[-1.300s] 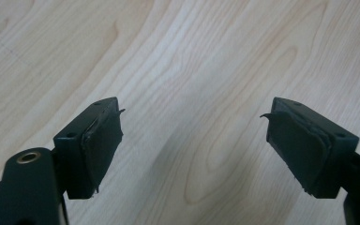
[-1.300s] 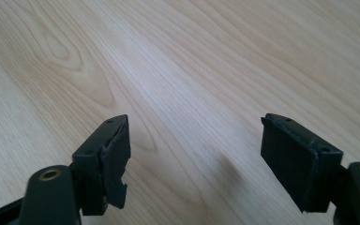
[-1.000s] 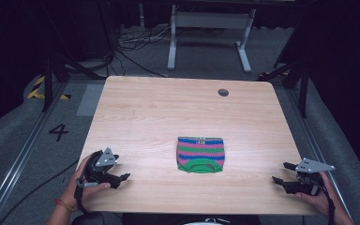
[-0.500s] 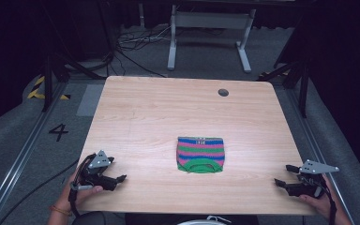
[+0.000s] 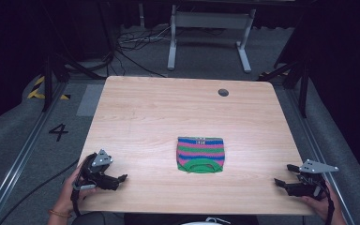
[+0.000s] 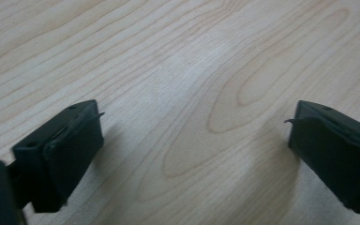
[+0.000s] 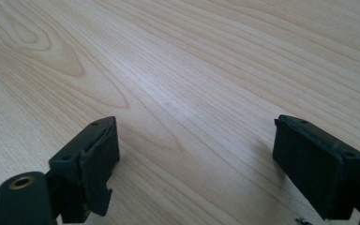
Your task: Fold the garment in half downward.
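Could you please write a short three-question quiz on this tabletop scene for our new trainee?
1. True or false: the striped garment lies between the left gripper and the right gripper in the high view.
2. Which gripper has its fingers apart over bare wood? A) left alone B) right alone C) both
3. Fill in: the round hole sits near the table's ___ edge, away from the person.

Key
1. True: it lies flat near the table's middle, touched by neither.
2. C: each gripper view shows open fingers with plain wood grain between them.
3. Far: it is toward the far right corner.
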The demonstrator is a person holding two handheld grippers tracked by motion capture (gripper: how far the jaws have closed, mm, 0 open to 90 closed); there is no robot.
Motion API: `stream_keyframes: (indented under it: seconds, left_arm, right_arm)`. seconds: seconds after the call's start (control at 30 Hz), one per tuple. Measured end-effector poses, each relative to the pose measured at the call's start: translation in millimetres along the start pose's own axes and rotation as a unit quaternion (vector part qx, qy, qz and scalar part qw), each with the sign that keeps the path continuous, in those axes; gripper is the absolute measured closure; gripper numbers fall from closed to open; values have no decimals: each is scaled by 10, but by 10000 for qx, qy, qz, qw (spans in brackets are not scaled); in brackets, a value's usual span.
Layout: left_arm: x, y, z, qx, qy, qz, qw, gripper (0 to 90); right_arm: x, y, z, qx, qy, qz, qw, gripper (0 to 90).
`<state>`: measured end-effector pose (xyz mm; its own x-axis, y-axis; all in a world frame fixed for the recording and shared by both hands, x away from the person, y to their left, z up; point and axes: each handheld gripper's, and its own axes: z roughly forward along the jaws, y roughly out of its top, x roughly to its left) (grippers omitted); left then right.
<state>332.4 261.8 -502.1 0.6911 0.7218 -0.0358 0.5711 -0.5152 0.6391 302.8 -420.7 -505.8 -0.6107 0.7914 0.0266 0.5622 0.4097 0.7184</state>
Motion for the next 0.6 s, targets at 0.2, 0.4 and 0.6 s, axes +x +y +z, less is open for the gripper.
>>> stream_keyframes:
  seconds: [0.2, 0.4, 0.6]
  left_arm:
    - [0, 0, 0, -1, 0, -2, 10000, 0]
    - [0, 0, 0, -1, -1, -2, 10000, 0]
    - [1, 2, 2, 1, 8, -5, 10000, 0]
  right_arm:
    - [-2, 2, 4, 25, -32, 36, 10000, 124]
    - [-2, 2, 4, 25, -32, 36, 10000, 124]
    - [-2, 2, 4, 26, -32, 35, 10000, 125]
